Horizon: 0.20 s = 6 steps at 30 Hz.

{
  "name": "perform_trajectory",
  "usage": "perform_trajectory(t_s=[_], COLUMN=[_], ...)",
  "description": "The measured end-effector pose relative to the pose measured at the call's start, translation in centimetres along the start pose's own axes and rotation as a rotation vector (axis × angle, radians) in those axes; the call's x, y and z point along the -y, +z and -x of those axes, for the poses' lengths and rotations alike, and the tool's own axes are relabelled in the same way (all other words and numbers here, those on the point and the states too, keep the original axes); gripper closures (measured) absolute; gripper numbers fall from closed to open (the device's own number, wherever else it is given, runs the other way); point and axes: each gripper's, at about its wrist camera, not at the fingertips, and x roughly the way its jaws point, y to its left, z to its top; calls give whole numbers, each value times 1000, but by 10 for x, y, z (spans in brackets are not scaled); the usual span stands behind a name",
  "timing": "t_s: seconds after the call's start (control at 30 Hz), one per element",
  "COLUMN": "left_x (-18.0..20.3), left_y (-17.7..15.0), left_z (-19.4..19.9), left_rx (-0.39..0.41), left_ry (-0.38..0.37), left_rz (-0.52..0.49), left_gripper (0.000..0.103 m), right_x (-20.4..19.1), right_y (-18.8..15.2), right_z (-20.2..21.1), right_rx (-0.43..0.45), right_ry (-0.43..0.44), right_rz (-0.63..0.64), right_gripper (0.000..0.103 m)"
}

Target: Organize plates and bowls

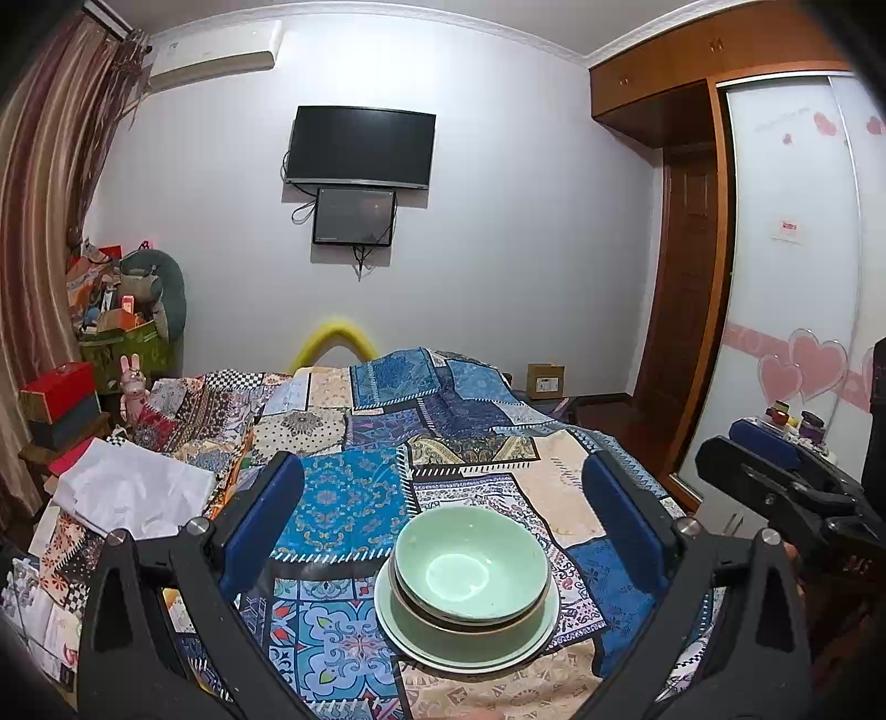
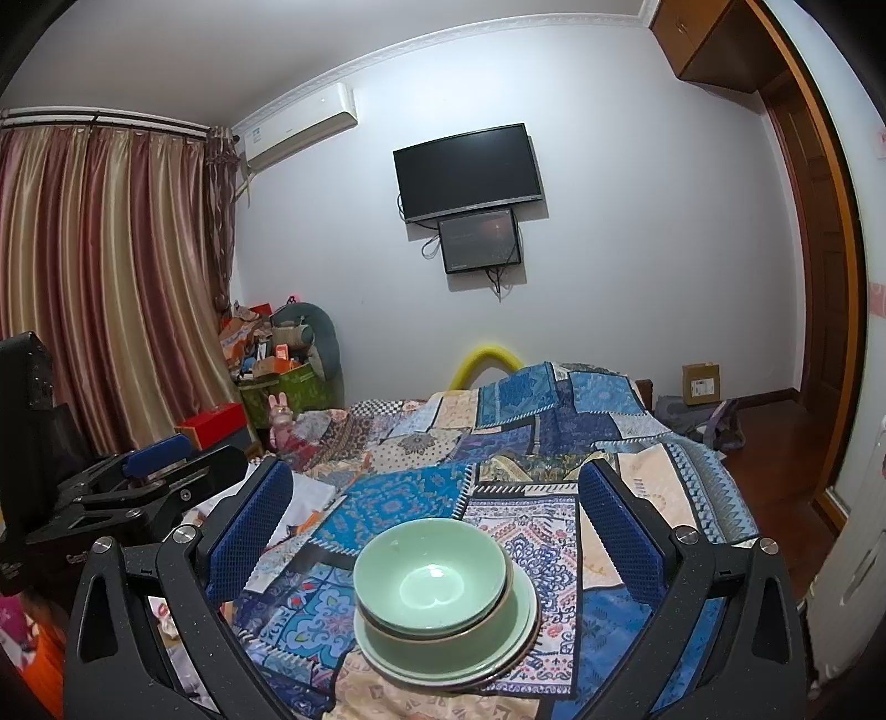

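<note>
Bowls (image 1: pixel 470 565) and plates (image 1: pixel 465 637), pale green, stacked in 1 pile: at least 2 bowls nested, on plates beneath; exact count of plates unclear. Pile sits lower centre of both wrist views, on a patchwork cloth (image 1: pixel 354 498) covering the table.

Left gripper (image 1: pixel 443 526): blue-padded fingers spread wide, 1 at lower left and 1 at lower right of its own view, pile between them but apart from both pads. Nothing held. Same gripper shows at left edge of the right wrist view.

Right gripper (image 2: pixel 437 526): fingers likewise wide apart, empty, pile framed between them without contact. It also appears at right edge of the left wrist view, black body with a blue pad.

Background, left wrist view: dark TV (image 1: pixel 360 147) upper centre on a white wall, smaller screen (image 1: pixel 354 216) directly below it. Air conditioner (image 1: pixel 213 52) upper left. Striped curtain (image 1: pixel 50 194) far left. White paper (image 1: pixel 133 487) on the cloth at mid left. Wardrobe door with pink hearts (image 1: pixel 803 365) at right.
</note>
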Motion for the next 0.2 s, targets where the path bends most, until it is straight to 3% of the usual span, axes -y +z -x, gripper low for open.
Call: perform_trajectory(t_s=[0.2], left_x=[0], left_y=[0], left_z=[0], left_rx=[3], left_ry=[-3], left_rz=[6], left_gripper=[1], right_x=[0], right_y=[0], right_z=[0], right_rx=[-3], right_ry=[2], right_rz=[-1], right_gripper=[0])
